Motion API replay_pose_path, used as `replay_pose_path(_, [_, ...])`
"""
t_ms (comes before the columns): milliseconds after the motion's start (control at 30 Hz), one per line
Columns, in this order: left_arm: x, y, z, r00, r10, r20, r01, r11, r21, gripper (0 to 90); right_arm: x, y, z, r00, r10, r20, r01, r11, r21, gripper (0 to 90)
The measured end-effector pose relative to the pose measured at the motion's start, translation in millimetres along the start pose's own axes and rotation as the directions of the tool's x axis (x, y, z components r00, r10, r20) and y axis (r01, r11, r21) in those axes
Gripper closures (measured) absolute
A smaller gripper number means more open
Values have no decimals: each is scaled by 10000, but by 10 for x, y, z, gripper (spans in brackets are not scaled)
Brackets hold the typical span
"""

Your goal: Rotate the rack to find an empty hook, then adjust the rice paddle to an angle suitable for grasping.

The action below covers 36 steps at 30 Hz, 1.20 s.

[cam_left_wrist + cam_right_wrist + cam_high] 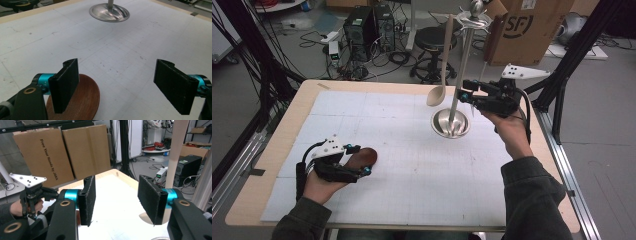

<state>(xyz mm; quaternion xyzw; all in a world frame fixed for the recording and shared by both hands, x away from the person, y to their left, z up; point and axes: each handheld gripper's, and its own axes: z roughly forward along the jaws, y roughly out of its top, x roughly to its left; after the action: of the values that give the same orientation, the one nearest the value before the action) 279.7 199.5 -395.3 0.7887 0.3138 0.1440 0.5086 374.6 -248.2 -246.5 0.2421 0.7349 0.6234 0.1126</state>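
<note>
A dark brown wooden spoon head [85, 96] lies flat on the white mat near the table's front left. My left gripper [116, 75] stands open over it. The wood sits under the left jaw and partly in the gap, and no pad presses on it. In the high view that gripper [362, 160] rests low by the brown piece [369, 155]. A metal stand [451, 122] with a round base and a tall pole rises at mid-table. A pale wooden spoon [439, 75] hangs from its top. My right gripper [463, 90] is open beside the pole, with nothing between its jaws [116, 195].
The pale spoon's handle [176, 152] hangs just right of my right jaw. A cardboard box [527, 27], a black stool [432, 42] and computer cases [367, 27] stand behind the table. A black frame post [562, 85] rises off the right edge.
</note>
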Motion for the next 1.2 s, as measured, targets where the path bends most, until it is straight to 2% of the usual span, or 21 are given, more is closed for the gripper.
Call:
replay_pose_path(67, [5, -2, -6, 10000, 24, -16, -24, 10000, -10, 210, 11, -71, -7, 9999, 121, -56, -121, 9999, -4, 451])
replay_pose_path(233, [20, -5, -18, 9999, 67, -77, -67, 10000, 30, 214, 35, -255, 7, 9996, 191, -208, -186, 9995, 262, 427])
replay_pose_path(333, [32, -9, -21, 9999, 99, -115, -98, 9999, 115, 217, 47, -325, -3, 9993, 272, -274, -265, 9994, 238, 424])
replay_pose_path(1200, [142, -89, -116, 9991, 314, -268, -303, 9988, 385, 248, 249, -967, -130, 9980, 586, -222, -572, 9966, 587, 311])
